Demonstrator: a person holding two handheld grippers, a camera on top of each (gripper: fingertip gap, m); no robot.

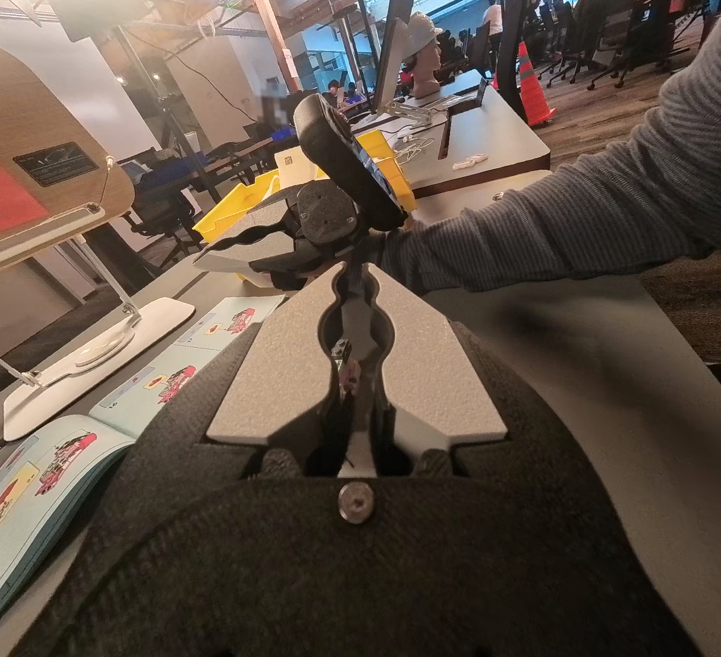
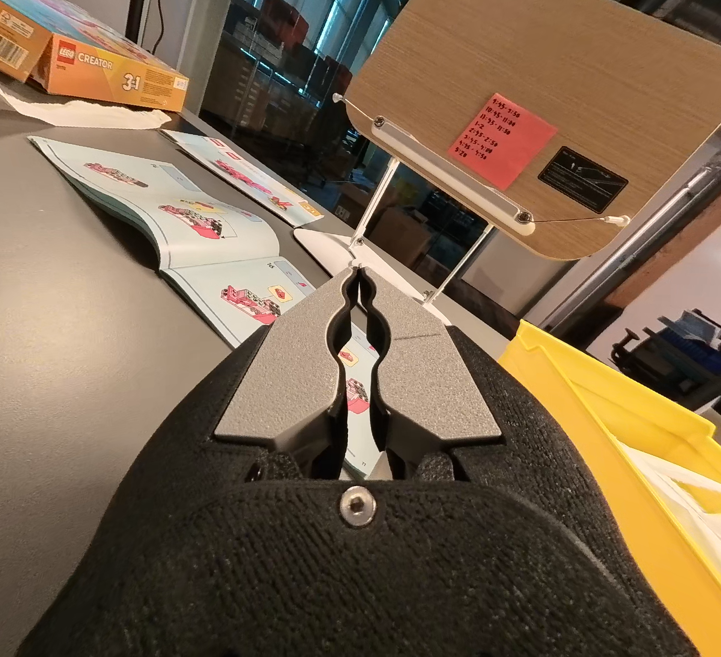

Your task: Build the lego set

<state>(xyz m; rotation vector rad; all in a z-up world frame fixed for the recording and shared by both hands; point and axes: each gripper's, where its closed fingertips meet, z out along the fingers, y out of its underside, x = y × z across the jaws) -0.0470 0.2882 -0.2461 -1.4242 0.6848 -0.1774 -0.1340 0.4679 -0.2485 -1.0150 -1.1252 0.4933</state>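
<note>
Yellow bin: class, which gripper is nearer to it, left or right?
Right. The right gripper sits just beside the yellow bin; the left gripper is farther back, behind the right one.

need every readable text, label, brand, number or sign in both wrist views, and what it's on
I don't quote writing; these things bear it:
Orange box, on the table: brand print, numbers and a barcode, legible.
Red sticky note, on the wooden board: handwritten lines, legible.
Black plate, same board: too small to read.
Open booklet: page numbers, legible.
White card, behind the yellow bin: a square code.
</note>
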